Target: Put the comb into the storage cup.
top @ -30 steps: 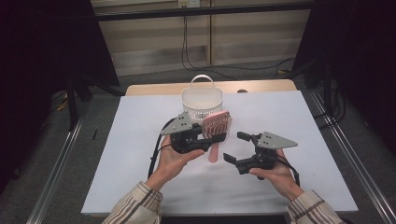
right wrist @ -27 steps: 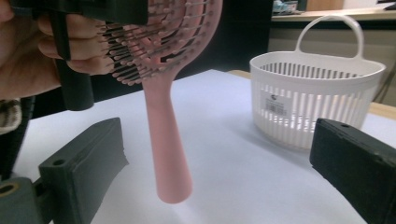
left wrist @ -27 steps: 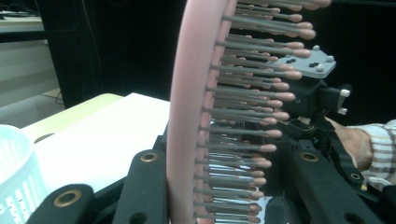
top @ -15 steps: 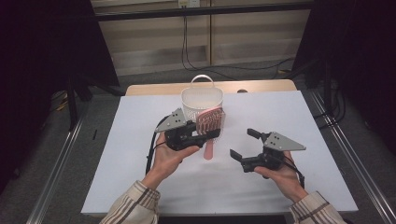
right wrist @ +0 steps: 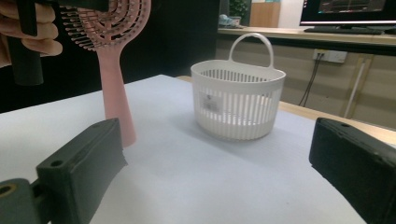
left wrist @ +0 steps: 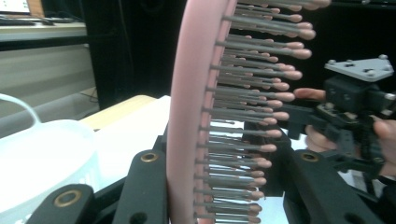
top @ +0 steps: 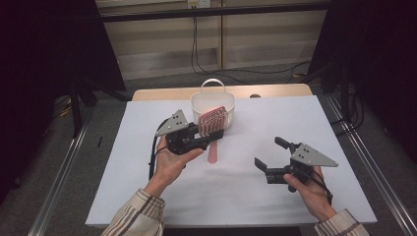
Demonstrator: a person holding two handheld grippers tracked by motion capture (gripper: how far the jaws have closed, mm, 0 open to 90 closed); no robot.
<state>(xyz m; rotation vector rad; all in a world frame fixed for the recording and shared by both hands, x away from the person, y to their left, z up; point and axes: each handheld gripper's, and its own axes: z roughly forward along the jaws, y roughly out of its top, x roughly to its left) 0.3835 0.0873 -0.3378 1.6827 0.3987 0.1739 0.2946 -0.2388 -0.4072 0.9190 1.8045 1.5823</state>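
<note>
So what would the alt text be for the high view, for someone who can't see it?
A person at a white table holds a gripper in each hand; the left gripper clamps the head of a pink hairbrush, handle hanging down, just in front of a white basket. The right gripper, jaws open and empty, is off to the right, above the table.

High view overhead, facing forward; both claw views close, sharing hairbrush (right wrist: pixel 114 56).
</note>
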